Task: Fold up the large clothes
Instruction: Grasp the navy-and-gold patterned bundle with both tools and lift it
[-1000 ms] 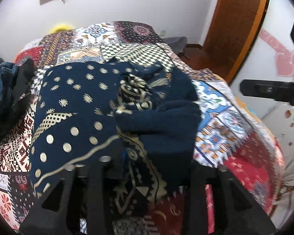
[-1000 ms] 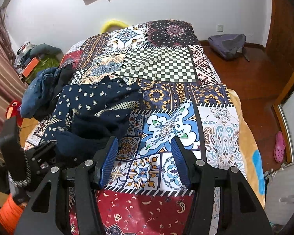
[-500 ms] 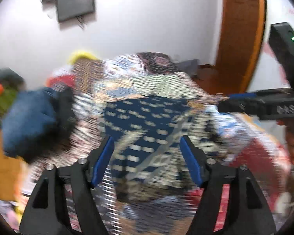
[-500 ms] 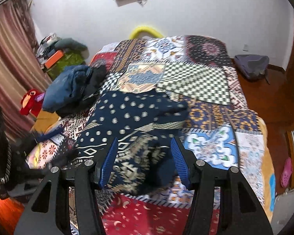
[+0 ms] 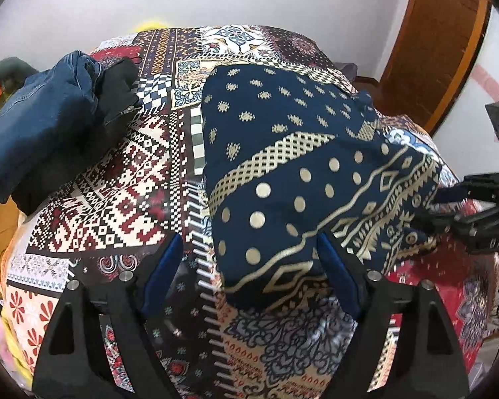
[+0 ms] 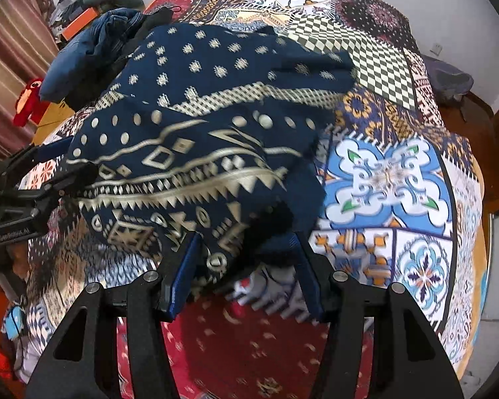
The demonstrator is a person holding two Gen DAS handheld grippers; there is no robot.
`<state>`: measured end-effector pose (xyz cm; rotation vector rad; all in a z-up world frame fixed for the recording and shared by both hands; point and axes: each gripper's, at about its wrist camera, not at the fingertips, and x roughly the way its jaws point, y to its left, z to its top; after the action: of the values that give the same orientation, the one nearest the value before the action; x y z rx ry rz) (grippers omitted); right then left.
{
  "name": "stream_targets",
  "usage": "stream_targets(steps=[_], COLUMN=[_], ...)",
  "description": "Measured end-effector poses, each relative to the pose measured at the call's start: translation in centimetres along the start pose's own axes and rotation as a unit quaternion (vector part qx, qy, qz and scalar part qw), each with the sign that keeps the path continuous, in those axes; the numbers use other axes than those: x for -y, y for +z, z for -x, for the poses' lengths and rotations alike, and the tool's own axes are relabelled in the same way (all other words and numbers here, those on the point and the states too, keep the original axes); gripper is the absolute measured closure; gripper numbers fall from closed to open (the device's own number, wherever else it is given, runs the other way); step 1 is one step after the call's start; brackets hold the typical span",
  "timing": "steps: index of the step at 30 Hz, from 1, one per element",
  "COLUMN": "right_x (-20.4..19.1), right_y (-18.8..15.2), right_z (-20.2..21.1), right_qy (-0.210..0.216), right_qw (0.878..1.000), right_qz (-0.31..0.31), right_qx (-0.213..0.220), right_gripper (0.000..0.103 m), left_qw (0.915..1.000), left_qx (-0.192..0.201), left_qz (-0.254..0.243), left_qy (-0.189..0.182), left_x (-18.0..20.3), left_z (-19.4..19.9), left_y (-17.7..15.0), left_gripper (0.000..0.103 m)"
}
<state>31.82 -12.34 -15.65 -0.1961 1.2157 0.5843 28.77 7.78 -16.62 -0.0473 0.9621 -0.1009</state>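
A navy garment with gold dots and zigzag bands lies spread on the patchwork bedspread. My left gripper hovers over its near left corner. Its jaws are opening, the corner lies between the blue pads, and nothing is pinched. In the right wrist view the same garment fills the middle. My right gripper is open low over its bunched near edge, with cloth between the fingers but not squeezed. Each gripper shows in the other's view: the right gripper at the garment's right edge, the left gripper at its left edge.
A heap of denim and black clothes sits at the bed's left side, also seen as the denim heap. A wooden door stands to the right. A grey bag lies on the floor past the bed, a red toy to the left.
The left jaws have widened off the bunched garment, which now lies spread flatter. The left gripper pulled back to its near corner. The right gripper dropped and swung left onto the garment's near edge.
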Motion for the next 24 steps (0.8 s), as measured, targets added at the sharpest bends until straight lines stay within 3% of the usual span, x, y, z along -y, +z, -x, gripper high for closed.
stream_targets(steps=[10, 15, 20, 23, 24], right_x=[1.4, 1.1, 0.8, 1.4, 2.1], right_y=[0.3, 2.2, 4.2, 5.0, 5.1], right_z=[3.9, 5.0, 3.1, 0.6, -0.3], right_qy=[-0.001, 0.041, 0.091, 0.101, 0.101], right_qw=[0.999, 0.995, 0.993, 0.992, 0.992], right_qz=[-0.004, -0.012, -0.027, -0.042, -0.055], right_qx=[0.053, 0.087, 0.075, 0.056, 0.049], right_gripper=[0.051, 0.051, 0.051, 0.051, 0.051], left_qw=[0.9978, 0.9982, 0.9989, 0.9904, 0.9881], left_qx=[0.016, 0.038, 0.021, -0.021, -0.036], left_qz=[-0.056, -0.033, 0.031, 0.062, 0.069], left_qy=[0.033, 0.033, -0.03, -0.122, -0.133], left_x=[1.1, -0.1, -2.2, -2.9, -3.0], left_z=[3.6, 4.9, 3.7, 1.0, -0.2], left_y=[0.0, 2.1, 4.6, 5.4, 5.4], left_gripper=[0.021, 0.021, 0.021, 0.021, 0.021])
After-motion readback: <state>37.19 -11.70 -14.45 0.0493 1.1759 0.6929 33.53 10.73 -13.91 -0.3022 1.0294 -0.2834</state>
